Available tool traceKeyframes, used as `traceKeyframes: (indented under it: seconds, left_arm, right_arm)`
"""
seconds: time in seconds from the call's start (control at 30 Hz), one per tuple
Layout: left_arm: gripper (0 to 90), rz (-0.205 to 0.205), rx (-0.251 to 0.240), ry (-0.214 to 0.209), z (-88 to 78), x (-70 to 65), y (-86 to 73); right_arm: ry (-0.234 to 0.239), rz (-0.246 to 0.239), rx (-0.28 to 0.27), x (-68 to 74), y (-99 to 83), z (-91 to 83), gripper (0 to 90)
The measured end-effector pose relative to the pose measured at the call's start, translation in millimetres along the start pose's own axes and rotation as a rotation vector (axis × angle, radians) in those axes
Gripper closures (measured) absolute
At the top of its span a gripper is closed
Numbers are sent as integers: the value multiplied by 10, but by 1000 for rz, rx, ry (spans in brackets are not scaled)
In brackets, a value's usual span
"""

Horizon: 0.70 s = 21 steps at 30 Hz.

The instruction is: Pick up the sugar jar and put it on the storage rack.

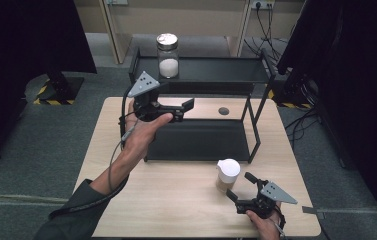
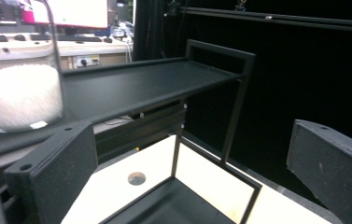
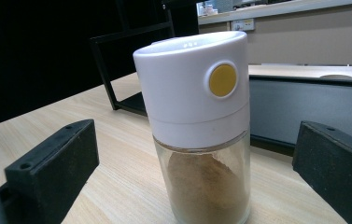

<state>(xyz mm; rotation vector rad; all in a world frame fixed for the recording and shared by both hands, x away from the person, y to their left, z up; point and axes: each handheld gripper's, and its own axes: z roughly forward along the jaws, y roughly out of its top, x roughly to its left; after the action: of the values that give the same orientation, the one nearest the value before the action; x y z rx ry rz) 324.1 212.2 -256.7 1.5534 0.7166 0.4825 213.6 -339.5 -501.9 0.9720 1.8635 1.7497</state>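
Standing upright, the spice shaker (image 3: pixel 197 126) was framed by the right gripper's (image 1: pixel 242 186) spread jaws, seemingly untouched; the left gripper (image 1: pixel 182 109) was held agape, empty.

Each hand-held gripper (image 1: pixel 182 109) has matte black jaws with screw holes, a grey three-cornered plate and a grey cable; the sleeve (image 1: pixel 78 212) is dark olive.
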Motion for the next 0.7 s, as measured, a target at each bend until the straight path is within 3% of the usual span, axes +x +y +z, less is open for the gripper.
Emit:
traceKeyframes:
  seconds: [0.7]
  left_arm:
    - [10, 7, -19, -82, -145, -54, -622]
  right_arm:
    - [1, 1, -2, 2, -1, -3, 7]
